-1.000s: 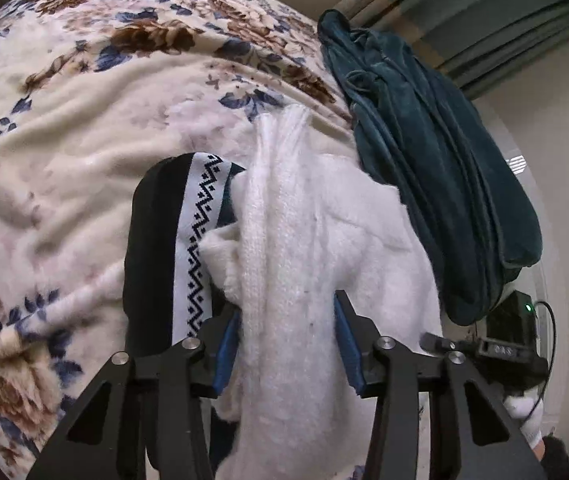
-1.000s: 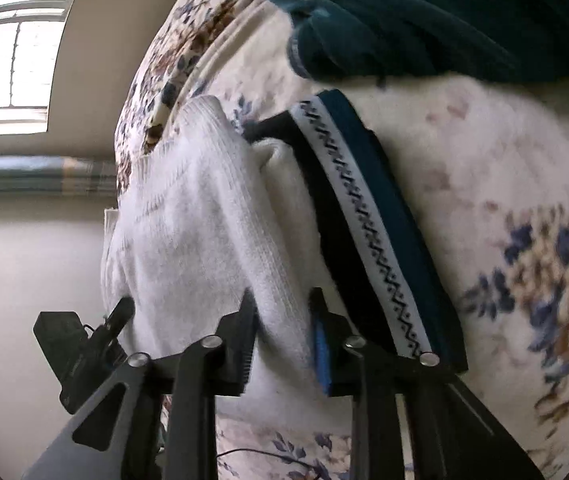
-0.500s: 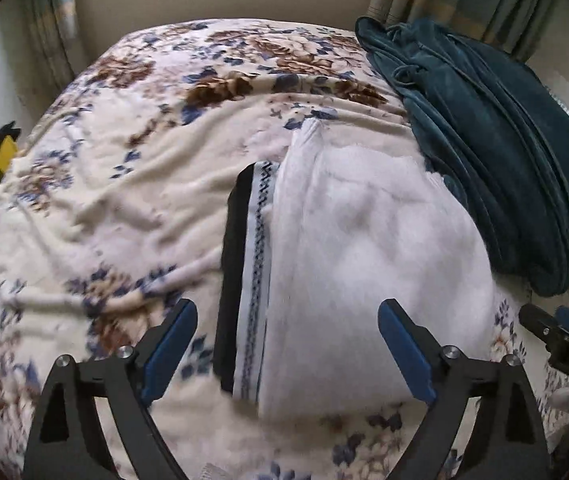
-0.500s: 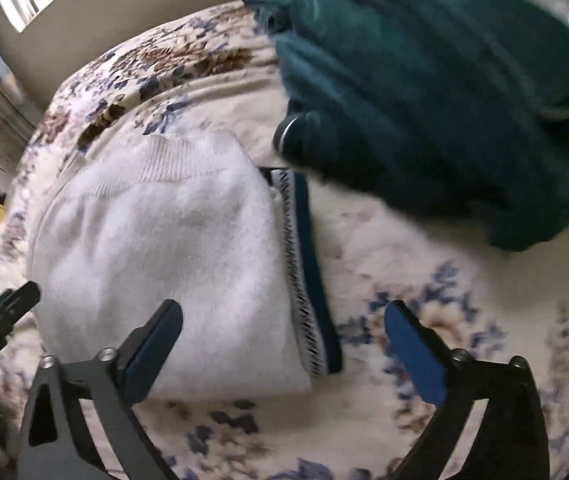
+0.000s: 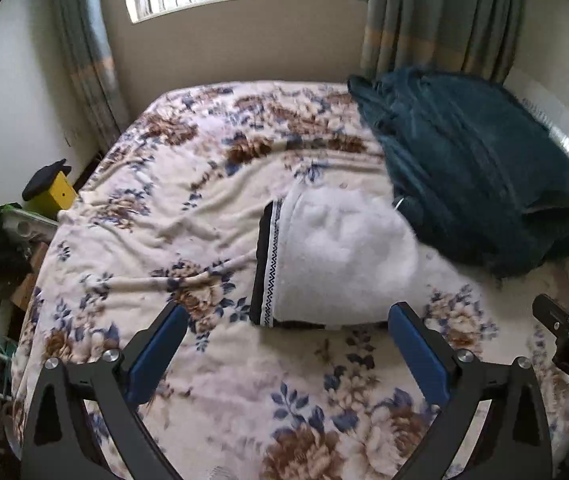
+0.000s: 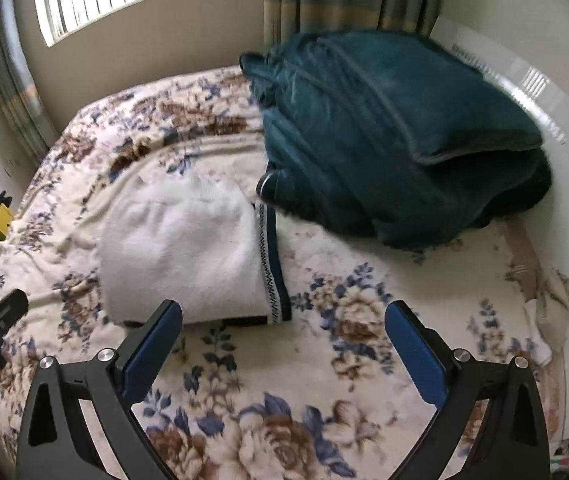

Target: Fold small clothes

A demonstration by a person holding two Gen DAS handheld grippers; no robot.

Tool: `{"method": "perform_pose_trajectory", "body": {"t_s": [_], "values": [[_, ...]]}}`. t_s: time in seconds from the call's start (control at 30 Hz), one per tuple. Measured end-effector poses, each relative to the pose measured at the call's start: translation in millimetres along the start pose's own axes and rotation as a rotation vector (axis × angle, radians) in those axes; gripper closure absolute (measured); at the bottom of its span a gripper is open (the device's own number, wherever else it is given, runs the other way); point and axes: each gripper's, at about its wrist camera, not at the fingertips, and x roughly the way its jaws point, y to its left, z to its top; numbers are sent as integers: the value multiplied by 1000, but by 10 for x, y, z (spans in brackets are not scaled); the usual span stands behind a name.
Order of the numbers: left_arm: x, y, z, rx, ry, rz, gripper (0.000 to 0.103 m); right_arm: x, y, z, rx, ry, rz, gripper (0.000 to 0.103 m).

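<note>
White fuzzy knit garment (image 5: 344, 264) lies folded on the floral bed blanket (image 5: 172, 216), atop a folded black piece with a zigzag-trimmed band (image 5: 270, 264). Left claw (image 5: 288, 344) and right claw (image 6: 284, 344) hang released, empty. These 2 look done; only the teal plush bundle (image 6: 396, 136) seems left.

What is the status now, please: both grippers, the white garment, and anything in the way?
Left gripper, right gripper: open, empty, jaws just opened. White garment folded flat on bed. Teal blanket beside it, not blocking.
</note>
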Motion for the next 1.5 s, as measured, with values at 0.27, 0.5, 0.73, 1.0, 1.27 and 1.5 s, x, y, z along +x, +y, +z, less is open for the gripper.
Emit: {"method": "perform_pose_trajectory", "body": {"t_s": [0.27,0.5,0.73,1.0,1.27,1.5], "values": [[-1342,-46,-186,-13,-78,-6,0,-1661,-185,-225,-43,-143,-1,0],[-2292,-4,-379,0,-135,1,0,-2879,-244,-490,-55,-226,-3,0],[-2823,98,-520,24,-180,-7,0,-3798,-163,-778,-66,-276,19,0],[-3138,252,-696,10,-215,-11,0,-4313,-1,-974,-80,-317,37,0],[-3243,298,-781,20,-235,13,0,-4423,24,-1062,-61,-327,55,0],[-3277,273,-819,29,-233,14,0,-4398,37,-1088,-76,-314,71,0]]}}
